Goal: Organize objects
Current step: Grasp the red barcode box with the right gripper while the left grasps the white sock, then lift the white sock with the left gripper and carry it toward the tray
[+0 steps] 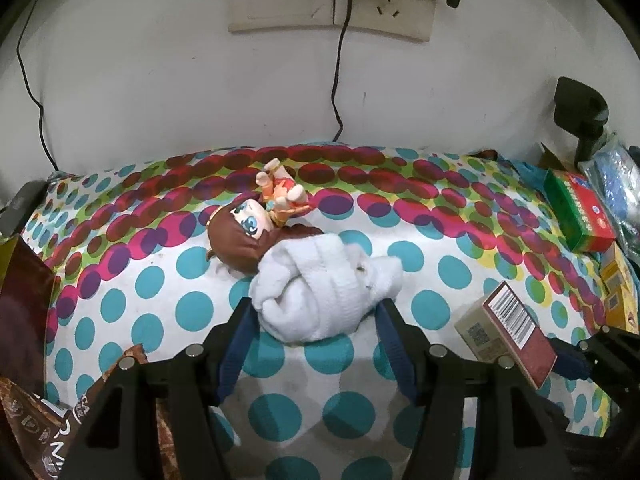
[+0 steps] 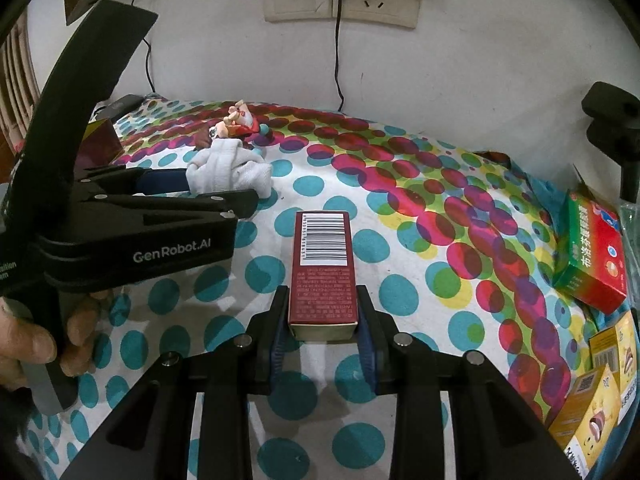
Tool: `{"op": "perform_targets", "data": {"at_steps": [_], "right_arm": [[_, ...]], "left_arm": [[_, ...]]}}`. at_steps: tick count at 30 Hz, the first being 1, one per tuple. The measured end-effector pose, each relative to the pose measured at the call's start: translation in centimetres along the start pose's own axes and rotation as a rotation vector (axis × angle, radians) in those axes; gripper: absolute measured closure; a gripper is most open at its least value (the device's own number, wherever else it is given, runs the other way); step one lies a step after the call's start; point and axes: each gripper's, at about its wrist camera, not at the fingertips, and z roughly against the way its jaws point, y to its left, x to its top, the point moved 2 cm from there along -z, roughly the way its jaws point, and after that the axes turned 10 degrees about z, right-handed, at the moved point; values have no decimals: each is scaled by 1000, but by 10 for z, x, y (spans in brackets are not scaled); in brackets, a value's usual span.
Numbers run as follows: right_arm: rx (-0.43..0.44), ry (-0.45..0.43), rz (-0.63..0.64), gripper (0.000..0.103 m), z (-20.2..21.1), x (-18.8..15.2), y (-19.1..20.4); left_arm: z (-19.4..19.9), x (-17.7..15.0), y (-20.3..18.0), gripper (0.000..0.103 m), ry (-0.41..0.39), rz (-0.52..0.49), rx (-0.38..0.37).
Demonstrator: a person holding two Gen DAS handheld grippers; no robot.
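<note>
Left wrist view: my left gripper (image 1: pixel 316 312) has its jaws spread wide around the rolled white towel (image 1: pixel 320 288), fingers at either side of it on the dotted tablecloth (image 1: pixel 160 280); I cannot tell whether the pads touch it. Behind the towel and touching it lies a big-headed figurine (image 1: pixel 256 224). At right, the maroon box (image 1: pixel 508 336) sits in my other tongs.

Right wrist view: my right gripper (image 2: pixel 323 320) is clamped narrow on the maroon box (image 2: pixel 323 272), barcode end away from me. A green and red box (image 2: pixel 592 256) lies far right.
</note>
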Motion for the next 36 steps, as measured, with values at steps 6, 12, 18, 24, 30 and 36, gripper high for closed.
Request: {"op": "perform_targets", "data": {"at_steps": [6, 12, 18, 24, 30, 36], "right_arm": [[0, 0, 0, 72, -1, 1, 1], [0, 0, 0, 72, 0, 1, 0], [0, 0, 0, 72, 0, 0, -1], [0, 0, 0, 72, 0, 0, -1], [-2, 0, 2, 72, 0, 0, -1], [-2, 0, 3, 72, -1, 0, -1]], "left_arm": [[3, 1, 6, 60, -17, 30, -2], [7, 3, 12, 67, -28, 64, -55], [25, 0, -7, 68, -121, -38, -27], [30, -1, -20, 68, -155, -103, -8], [32, -8, -10, 68, -114, -69, -15], [46, -11, 3, 68, -91, -67, 2]]}}
